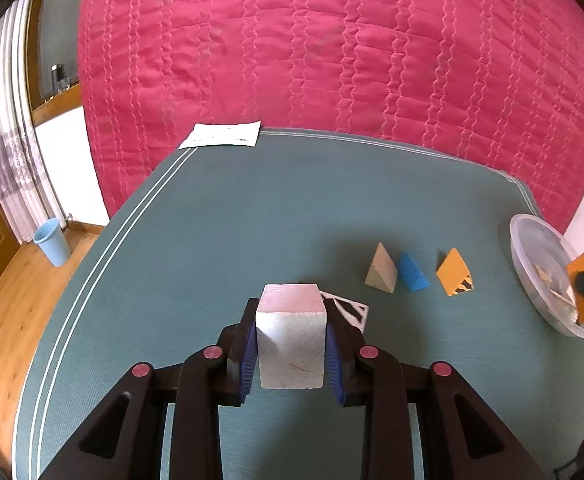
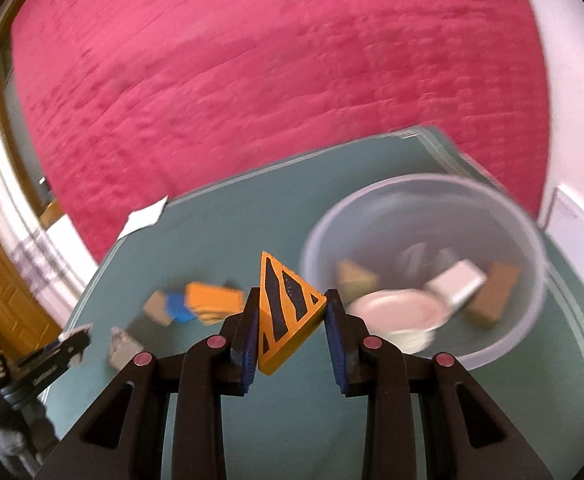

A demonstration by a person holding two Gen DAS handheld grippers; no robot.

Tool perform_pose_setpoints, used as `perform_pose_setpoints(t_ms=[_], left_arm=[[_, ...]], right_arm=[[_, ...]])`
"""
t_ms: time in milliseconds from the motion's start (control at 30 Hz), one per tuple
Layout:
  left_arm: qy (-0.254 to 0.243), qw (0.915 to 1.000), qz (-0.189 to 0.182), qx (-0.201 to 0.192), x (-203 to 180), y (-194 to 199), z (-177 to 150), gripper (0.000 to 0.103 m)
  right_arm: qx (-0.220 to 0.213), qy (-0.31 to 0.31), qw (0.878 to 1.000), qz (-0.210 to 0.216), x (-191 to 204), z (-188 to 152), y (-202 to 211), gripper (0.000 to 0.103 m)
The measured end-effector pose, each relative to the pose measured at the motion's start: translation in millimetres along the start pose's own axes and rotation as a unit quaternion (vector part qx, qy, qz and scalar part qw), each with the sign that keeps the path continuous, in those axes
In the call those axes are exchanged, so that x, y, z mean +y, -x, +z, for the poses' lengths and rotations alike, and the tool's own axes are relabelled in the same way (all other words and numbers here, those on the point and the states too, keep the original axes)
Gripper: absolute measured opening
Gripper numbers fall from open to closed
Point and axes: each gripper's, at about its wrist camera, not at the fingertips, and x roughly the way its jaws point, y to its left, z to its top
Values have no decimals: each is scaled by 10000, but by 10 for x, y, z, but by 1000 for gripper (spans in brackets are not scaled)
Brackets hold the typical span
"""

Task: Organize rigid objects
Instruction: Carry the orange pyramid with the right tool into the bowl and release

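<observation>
I am carrying an orange black-striped wooden wedge (image 2: 288, 312) clamped in my right tool (image 2: 292, 320) toward the clear plastic bowl (image 2: 531, 264) at right of frame, my left tool (image 1: 291, 344) gripping a white wooden cube (image 1: 291, 340); next, release over it.

Left gripper (image 1: 292, 340) jaws clamped on a white block (image 1: 291, 336), right gripper (image 2: 292, 336) jaws pinching a striped orange wedge (image 2: 286, 312), both tilted down above the counter (image 1: 212, 240).

Matt wood blocks (image 1: 379, 270); translucent plastic bowl (image 1: 531, 280); quilted cloth bedspread (image 1: 331, 60).
</observation>
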Motion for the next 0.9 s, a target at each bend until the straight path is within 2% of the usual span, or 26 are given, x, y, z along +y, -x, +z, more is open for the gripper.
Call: perform_pose_setpoints(t_ms=[133, 400, 500, 567, 700, 900], left_arm=[[-138, 9999, -32, 6, -114, 38, -1, 31], [-389, 9991, -183, -61, -386, 131, 60, 31], [-483, 9984, -267, -122, -513, 167, 98, 31], [-545, 9979, -312, -151, -589, 182, 120, 31], [-711, 9962, -468, -189, -779, 209, 177, 31], [-960, 9919, -775, -292, -1113, 245, 256, 31]], right_arm=[[-169, -198, 9991, -345, -298, 81, 38, 31], [-243, -395, 9961, -746, -749, 246, -32, 31], [-267, -515, 9948, -834, -881, 272, -67, 40], [-304, -647, 9937, -868, -980, 273, -59, 41], [-444, -867, 9906, -961, -1105, 248, -36, 43], [-832, -858, 9852, -1228, -1099, 221, 49, 44]])
